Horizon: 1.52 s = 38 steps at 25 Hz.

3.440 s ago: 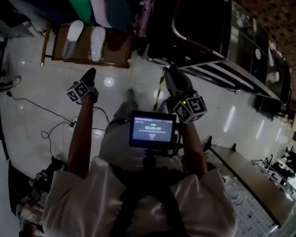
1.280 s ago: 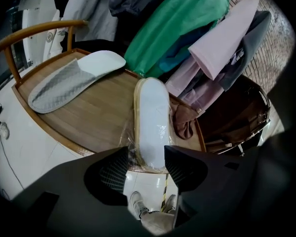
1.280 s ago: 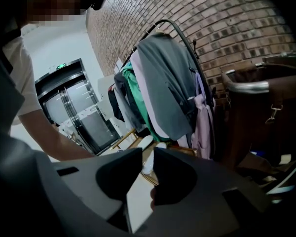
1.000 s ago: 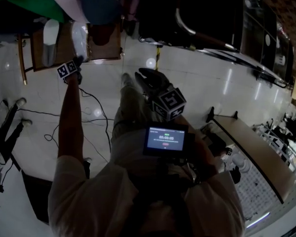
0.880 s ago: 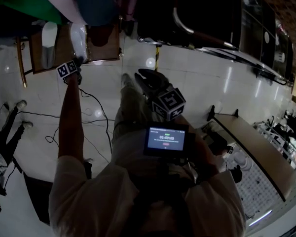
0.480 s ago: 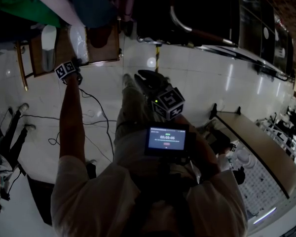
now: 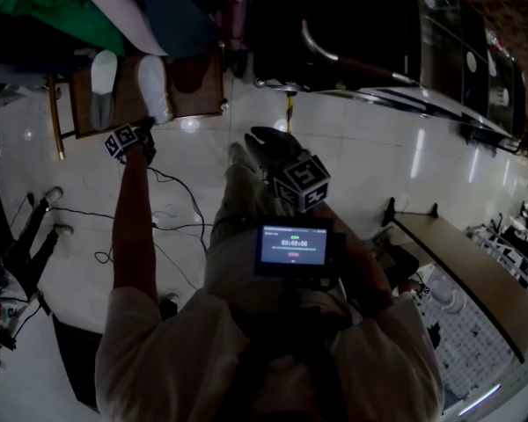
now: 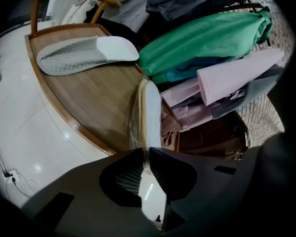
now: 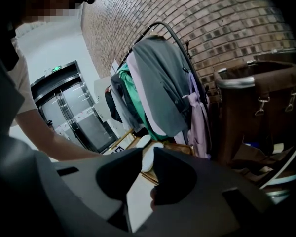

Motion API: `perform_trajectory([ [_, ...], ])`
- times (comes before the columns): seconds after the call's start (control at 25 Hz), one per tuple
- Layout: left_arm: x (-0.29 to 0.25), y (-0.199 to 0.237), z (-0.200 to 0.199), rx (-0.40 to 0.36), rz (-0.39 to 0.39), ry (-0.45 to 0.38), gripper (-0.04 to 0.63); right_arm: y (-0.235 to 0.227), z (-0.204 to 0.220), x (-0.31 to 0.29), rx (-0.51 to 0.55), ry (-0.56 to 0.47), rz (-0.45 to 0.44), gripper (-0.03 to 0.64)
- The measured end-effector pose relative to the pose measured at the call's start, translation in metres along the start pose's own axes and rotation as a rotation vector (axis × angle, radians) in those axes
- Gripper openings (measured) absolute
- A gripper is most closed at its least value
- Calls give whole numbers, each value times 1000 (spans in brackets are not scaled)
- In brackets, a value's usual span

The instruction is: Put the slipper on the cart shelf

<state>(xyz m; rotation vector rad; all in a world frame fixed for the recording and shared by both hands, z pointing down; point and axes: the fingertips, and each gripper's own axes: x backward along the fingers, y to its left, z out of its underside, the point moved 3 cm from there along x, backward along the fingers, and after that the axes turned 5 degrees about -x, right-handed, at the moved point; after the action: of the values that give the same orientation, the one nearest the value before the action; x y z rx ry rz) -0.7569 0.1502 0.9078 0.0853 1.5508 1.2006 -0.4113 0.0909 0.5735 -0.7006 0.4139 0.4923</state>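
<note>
The left gripper (image 8: pixel 144 156) has just been closing its jaws and now pinches the white plastic-wrapped slipper (image 8: pixel 152 112), edge-up at frame centre, so it seems ready for carrying.

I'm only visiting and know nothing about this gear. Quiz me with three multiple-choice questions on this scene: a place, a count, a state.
1. The flat slipper lies:
A on the wooden cart shelf
B on a chair seat
C inside a drawer

2. Slippers in sight:
A one
B two
C four

3. The left gripper is:
A wide open and empty
B shut on a slipper
C out of sight

Answers:
1 A: it rests flat on the bare wood.
2 B: there is the flat slipper, plus the held slipper standing on edge.
3 B: its jaws have just been closing and now pinch the held slipper between them.
</note>
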Motion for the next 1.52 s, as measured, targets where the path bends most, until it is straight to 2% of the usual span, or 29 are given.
perform_trajectory([
  [0.28, 33, -47, 22, 19, 74, -18, 44, 2, -5, 23, -9, -55, -9, 81],
  [0.64, 61, -88, 73, 34, 142, -33, 44, -9, -4, 76, -42, -178, 5, 81],
  [1.04, 68, -147, 137, 61, 265, -82, 44, -53, 25, 142, -38, -159, 57, 81],
  [1.2, 66, -173, 160, 84, 305, -110, 43, -67, 24, 167, -29, -168, 43, 81],
  [1.32, 63, -193, 176, 112, 337, -134, 43, -79, 36, 183, -23, -136, 37, 81],
  [1.52, 63, -235, 204, 90, 385, -151, 43, -92, 41, 209, 4, -146, 27, 81],
])
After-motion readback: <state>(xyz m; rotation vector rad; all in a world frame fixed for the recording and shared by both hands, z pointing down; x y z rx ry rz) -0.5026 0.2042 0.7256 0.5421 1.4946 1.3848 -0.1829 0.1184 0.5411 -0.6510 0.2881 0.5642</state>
